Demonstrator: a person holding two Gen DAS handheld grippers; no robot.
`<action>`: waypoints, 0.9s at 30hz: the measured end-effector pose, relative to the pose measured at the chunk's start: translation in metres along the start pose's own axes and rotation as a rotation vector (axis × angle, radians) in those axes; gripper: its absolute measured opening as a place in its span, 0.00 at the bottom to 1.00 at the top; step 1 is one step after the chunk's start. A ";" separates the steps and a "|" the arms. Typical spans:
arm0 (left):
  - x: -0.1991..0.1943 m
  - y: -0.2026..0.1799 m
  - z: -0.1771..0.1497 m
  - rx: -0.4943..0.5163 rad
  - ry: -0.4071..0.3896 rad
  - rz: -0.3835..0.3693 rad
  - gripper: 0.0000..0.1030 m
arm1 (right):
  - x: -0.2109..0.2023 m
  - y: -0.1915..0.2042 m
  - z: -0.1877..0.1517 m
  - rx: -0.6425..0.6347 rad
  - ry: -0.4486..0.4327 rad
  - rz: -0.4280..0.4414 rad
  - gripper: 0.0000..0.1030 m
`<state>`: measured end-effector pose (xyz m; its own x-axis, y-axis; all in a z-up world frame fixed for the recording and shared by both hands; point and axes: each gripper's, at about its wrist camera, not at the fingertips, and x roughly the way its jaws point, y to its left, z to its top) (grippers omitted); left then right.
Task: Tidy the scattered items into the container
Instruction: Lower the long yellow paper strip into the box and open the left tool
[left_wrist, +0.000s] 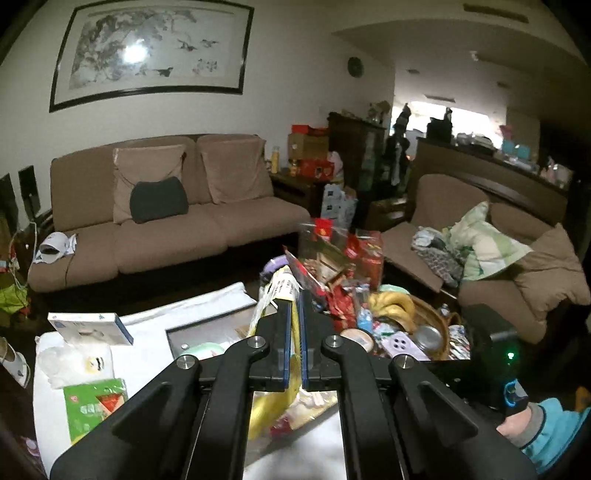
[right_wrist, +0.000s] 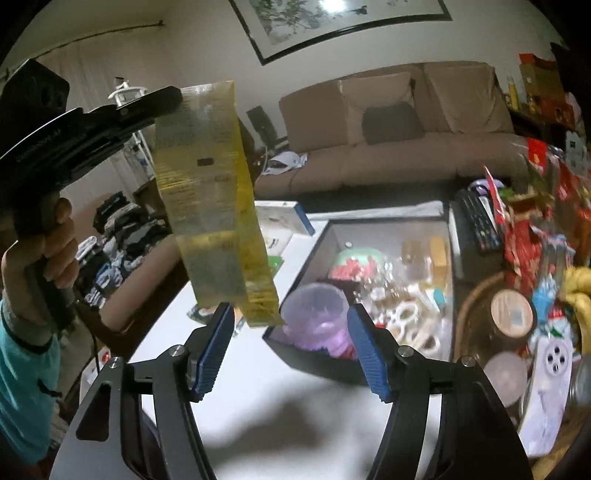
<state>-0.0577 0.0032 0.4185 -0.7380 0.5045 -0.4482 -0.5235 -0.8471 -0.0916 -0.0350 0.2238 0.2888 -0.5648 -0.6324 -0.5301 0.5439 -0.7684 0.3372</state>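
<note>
A long yellow see-through bag (right_wrist: 210, 192) hangs upright from my left gripper (right_wrist: 162, 101), which is shut on its top edge. In the left wrist view the same bag (left_wrist: 275, 291) is pinched between the shut blue pads of the left gripper (left_wrist: 295, 299). My right gripper (right_wrist: 290, 317) is open just under the bag. The bag's bottom corner dangles between the right gripper's blue pads (right_wrist: 218, 350) without touching them. The black open-topped container (right_wrist: 369, 223) sits on the white table beyond, holding a purple cup (right_wrist: 317, 306) and several small items.
A wicker basket (left_wrist: 441, 325) with bananas (left_wrist: 395, 306) and red snack packets stands right of the container. A remote control (right_wrist: 476, 221) lies beside it. A white blue-edged box (left_wrist: 92, 326) and a green packet (left_wrist: 94, 406) lie on the table's left. A brown sofa (left_wrist: 166, 221) stands behind.
</note>
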 end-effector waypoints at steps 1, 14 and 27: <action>0.003 0.004 0.004 0.001 -0.002 0.009 0.03 | 0.004 -0.002 0.003 -0.004 0.001 -0.008 0.65; 0.128 0.082 0.023 -0.040 0.056 0.137 0.04 | 0.065 -0.054 0.011 0.027 0.068 -0.050 0.65; 0.273 0.117 -0.049 0.059 0.203 0.304 0.04 | 0.149 -0.114 0.032 0.066 0.150 -0.125 0.65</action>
<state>-0.2991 0.0332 0.2416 -0.7675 0.1825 -0.6146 -0.3209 -0.9392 0.1218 -0.2004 0.2142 0.1964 -0.5239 -0.5135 -0.6796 0.4303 -0.8481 0.3091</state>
